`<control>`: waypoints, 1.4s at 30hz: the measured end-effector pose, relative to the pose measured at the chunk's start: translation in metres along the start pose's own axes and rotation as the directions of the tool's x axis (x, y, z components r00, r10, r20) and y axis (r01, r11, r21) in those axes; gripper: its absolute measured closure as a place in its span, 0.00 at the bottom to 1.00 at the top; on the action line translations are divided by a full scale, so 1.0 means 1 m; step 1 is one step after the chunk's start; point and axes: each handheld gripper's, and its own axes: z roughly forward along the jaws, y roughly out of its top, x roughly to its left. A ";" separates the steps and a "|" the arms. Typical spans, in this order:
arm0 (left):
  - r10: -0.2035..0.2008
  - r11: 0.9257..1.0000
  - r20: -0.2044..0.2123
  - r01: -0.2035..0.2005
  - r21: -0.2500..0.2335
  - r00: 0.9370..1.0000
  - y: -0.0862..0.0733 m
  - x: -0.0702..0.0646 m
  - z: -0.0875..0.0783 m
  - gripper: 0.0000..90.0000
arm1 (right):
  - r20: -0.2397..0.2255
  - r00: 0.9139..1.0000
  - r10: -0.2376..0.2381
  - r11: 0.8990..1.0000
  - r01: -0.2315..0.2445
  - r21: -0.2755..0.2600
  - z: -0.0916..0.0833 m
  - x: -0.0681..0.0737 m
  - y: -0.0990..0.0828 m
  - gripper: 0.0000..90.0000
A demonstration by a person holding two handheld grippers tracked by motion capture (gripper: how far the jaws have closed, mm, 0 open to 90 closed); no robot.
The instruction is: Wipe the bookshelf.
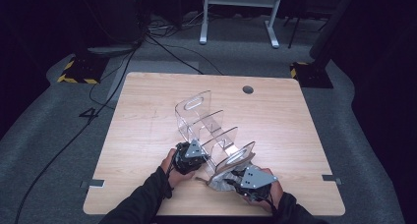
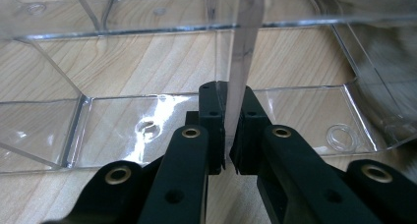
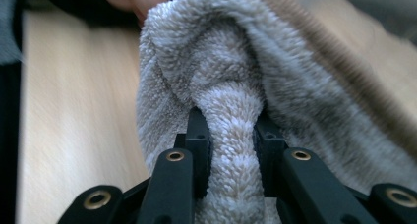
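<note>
A pale, light-wood-grain surface (image 1: 147, 135) carries a clear, colourless plastic rack (image 1: 206, 123). At its near right end lies a fluffy grey-beige cloth (image 3: 236, 86). Both grippers, the left gripper (image 2: 227, 130) and the right gripper (image 3: 231, 145), have black jaws with small brass-coloured rivets. The person's sleeves (image 1: 142, 202) are black. The floor (image 1: 54, 135) is speckled grey, with yellow-and-black striped plates (image 1: 78, 69) at far left.
</note>
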 end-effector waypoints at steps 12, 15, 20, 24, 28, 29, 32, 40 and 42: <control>-0.012 1.000 0.009 0.012 0.003 1.000 0.000 0.001 0.000 0.95 | 0.128 0.992 -0.011 0.989 0.029 -0.146 -0.030 -0.007 0.028 0.84; -0.009 1.000 0.011 0.009 0.004 1.000 0.000 0.001 0.000 0.95 | 0.198 0.980 0.027 0.988 0.004 -0.155 -0.041 -0.019 0.022 0.84; -0.002 1.000 0.012 0.002 0.007 1.000 0.000 0.002 0.000 0.95 | 0.256 0.963 0.080 0.991 -0.049 -0.125 -0.047 -0.039 0.005 0.84; -0.006 1.000 0.015 0.006 0.007 1.000 0.000 0.001 0.000 0.95 | 0.274 0.959 0.074 0.997 -0.065 -0.044 -0.039 -0.046 -0.015 0.83; -0.005 1.000 0.015 0.005 0.007 1.000 0.000 0.002 0.000 0.95 | 0.231 0.970 0.082 0.995 -0.093 0.038 -0.027 -0.044 -0.026 0.83; -0.004 1.000 0.015 0.004 0.007 1.000 0.000 0.002 0.000 0.95 | 0.199 0.978 0.069 0.993 -0.087 0.083 -0.020 -0.039 -0.031 0.83; -0.002 1.000 0.015 0.002 0.006 1.000 0.000 0.002 0.000 0.95 | 0.154 0.987 0.047 0.991 -0.065 0.113 -0.011 -0.032 -0.032 0.83; -0.002 1.000 0.013 0.002 0.006 1.000 0.000 0.002 0.000 0.95 | 0.084 0.996 -0.017 0.998 0.012 0.061 -0.003 -0.013 -0.016 0.83; -0.007 1.000 0.014 0.007 0.005 1.000 0.000 0.001 0.001 0.95 | 0.075 0.997 -0.018 1.000 0.017 0.018 -0.006 -0.010 -0.009 0.83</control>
